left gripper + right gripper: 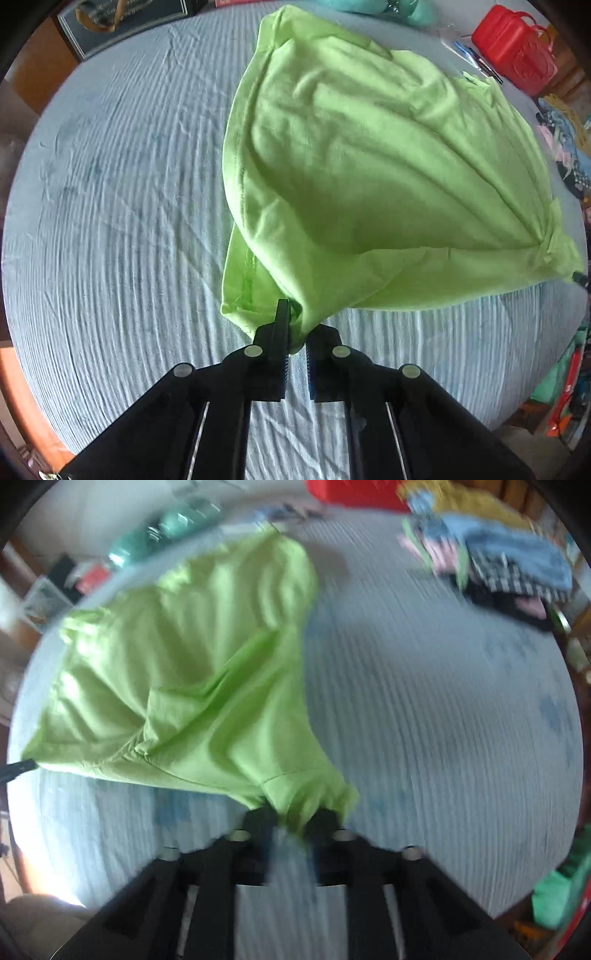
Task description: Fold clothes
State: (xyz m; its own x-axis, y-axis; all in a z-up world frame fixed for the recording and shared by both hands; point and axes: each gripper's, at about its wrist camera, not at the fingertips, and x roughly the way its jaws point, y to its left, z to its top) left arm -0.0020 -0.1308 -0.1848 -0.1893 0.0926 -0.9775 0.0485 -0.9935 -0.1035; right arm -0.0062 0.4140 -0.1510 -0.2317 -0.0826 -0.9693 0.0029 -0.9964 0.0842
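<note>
A lime-green garment (369, 166) is lifted off the light blue bed sheet (110, 184), spread between my two grippers. In the left wrist view my left gripper (297, 328) is shut on a bunched near corner of it. The garment's folds run to its far right corner, where the dark tip of my right gripper (581, 278) shows. The right wrist view is blurred: the green garment (184, 664) gathers into my right gripper (291, 823), with cloth draped over and between the fingers. My left gripper's tip (18, 768) pokes in at the left edge.
A red plastic case (513, 48) and a dark box (122, 26) lie at the bed's far side. A pile of mixed clothes (498, 565) sits at the far right, teal items (166, 528) at the back. Bare sheet (443, 701) spreads right of the garment.
</note>
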